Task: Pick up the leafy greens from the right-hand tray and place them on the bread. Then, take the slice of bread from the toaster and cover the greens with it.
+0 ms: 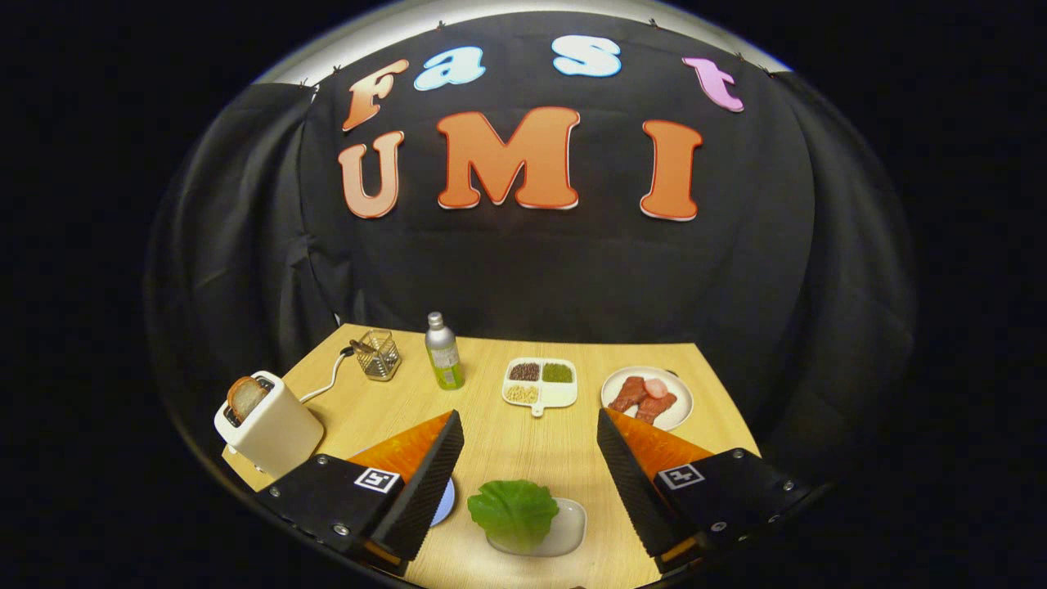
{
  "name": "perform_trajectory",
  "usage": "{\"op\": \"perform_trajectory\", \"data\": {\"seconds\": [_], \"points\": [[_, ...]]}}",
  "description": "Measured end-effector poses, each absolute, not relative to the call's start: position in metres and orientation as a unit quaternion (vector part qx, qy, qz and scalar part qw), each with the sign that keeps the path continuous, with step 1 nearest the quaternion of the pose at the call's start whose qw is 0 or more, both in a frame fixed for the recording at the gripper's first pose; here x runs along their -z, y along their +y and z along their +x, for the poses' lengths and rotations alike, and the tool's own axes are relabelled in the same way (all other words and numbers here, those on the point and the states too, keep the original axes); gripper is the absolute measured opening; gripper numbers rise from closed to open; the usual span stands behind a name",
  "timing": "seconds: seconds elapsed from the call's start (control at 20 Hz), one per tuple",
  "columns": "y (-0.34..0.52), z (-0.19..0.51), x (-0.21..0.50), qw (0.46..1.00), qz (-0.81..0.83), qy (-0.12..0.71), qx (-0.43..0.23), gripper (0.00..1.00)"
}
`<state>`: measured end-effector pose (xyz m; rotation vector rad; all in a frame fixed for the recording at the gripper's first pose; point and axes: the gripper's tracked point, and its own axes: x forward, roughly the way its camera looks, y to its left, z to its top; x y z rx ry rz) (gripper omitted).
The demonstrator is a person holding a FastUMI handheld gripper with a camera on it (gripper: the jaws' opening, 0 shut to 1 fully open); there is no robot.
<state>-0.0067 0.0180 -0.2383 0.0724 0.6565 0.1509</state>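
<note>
A hand-held gripper (530,446) hangs above a pale wooden tabletop (499,429), its two black ribbed fingers (429,483) spread wide apart and holding nothing, with the sandwich job seemingly not yet begun. The crinkled green lettuce leaf (514,511) lies untouched on a small shallow white tray (568,528), between the fingers and low in the gap, at about 6 o'clock from the midpoint of the fingertips. A pale blue plate (444,501) peeks out from behind the left finger at roughly 7 o'clock; whether it carries the bottom bread cannot be told, since the finger hides most of it. The browned slice of toast (244,397) stands in the slot of a cream-coloured toaster (274,429), out at 9 o'clock beyond the left finger, so that step too looks undone. Farther back at 12 o'clock sits a white divided dish of seeds (540,383), with a silver bottle with a green label (443,352) at 11 and a round plate of red sliced meat (646,397) at 1.
</note>
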Motion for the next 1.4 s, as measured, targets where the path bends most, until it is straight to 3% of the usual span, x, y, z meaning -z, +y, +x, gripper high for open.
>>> {"op": "perform_trajectory", "data": {"seconds": [0.55, 0.95, 1.4], "points": [[0.030, -0.058, 0.368, 0.863, 0.008, 0.487, -0.133, 0.99], [0.035, -0.079, 0.440, 0.812, -0.065, 0.553, -0.175, 0.99], [0.039, -0.085, 0.479, 0.772, -0.121, 0.588, -0.207, 0.84]]}}
